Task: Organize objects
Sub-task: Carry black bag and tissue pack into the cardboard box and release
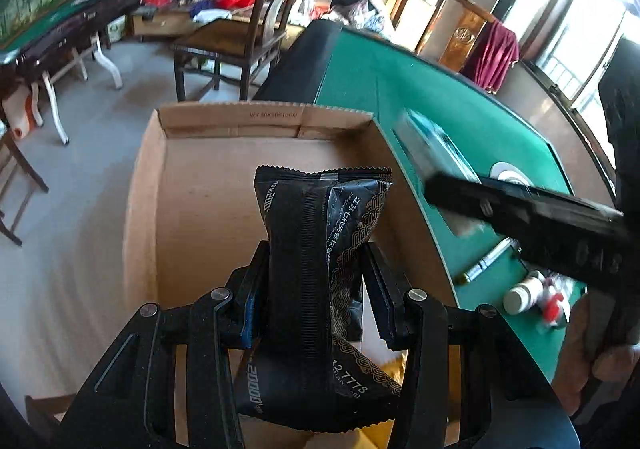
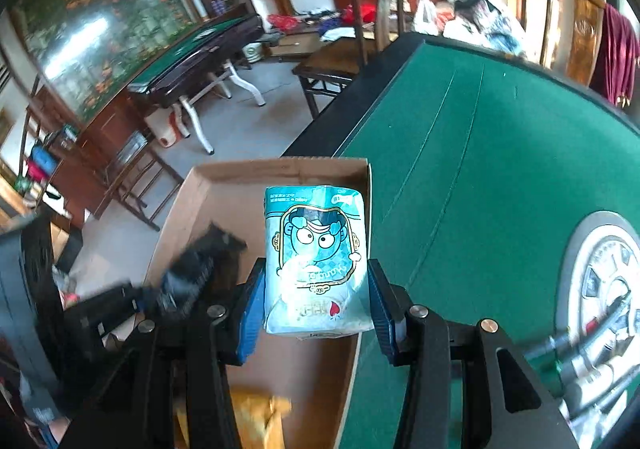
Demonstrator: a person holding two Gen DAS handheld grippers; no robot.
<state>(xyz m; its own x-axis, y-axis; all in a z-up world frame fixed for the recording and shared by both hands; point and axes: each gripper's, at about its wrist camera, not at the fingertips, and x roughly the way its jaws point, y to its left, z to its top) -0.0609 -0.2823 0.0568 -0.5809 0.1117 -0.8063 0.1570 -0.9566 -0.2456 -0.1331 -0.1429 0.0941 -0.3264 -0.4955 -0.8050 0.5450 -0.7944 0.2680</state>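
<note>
Left claw [image 1: 316, 289] clamps black packet [image 1: 320, 249]; right claw [image 2: 316, 305] clamps blue packet [image 2: 316, 261], above cardboard box [image 1: 192, 185].

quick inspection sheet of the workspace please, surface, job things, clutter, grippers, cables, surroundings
surface: green felt table, round centre panel.
job's things: black packet and light blue cartoon packet, both held above the open cardboard box; yellow item in the box's near end.
clutter: white bottle and pen on the felt.
grippers: left gripper shut on the black packet; right gripper shut on the blue one.
cables: nothing seen.
surroundings: wooden chair, second green table, clothes piles.
</note>
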